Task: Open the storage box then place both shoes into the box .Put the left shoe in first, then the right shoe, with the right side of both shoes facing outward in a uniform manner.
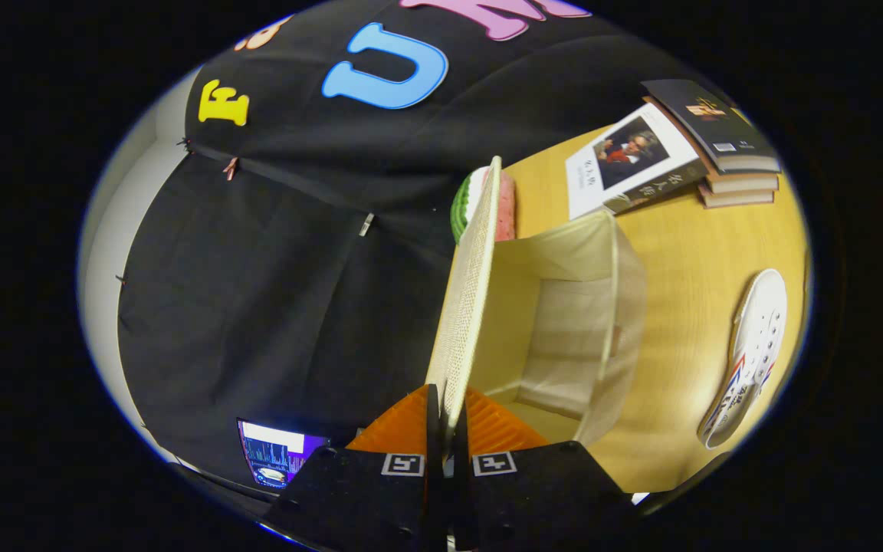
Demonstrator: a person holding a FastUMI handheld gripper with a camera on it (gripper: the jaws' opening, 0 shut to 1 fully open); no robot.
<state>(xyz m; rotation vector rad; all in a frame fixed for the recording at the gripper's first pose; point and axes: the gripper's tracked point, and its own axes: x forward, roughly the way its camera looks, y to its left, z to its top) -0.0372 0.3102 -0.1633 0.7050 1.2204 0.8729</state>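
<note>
Woven lid (pixel 466 299) of the fabric storage box (pixel 564 337), pinched edge-on in the clamped claw (pixel 447 418), seemingly by little, could slip and fall shut.

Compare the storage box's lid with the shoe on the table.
The lid is raised and pinched between the fingers of the gripper; the shoe lies free on the table, beyond the box. The lid is a flat, woven-looking cream panel; the shoe is white, laced, with coloured side stripes. Both are pale.
</note>
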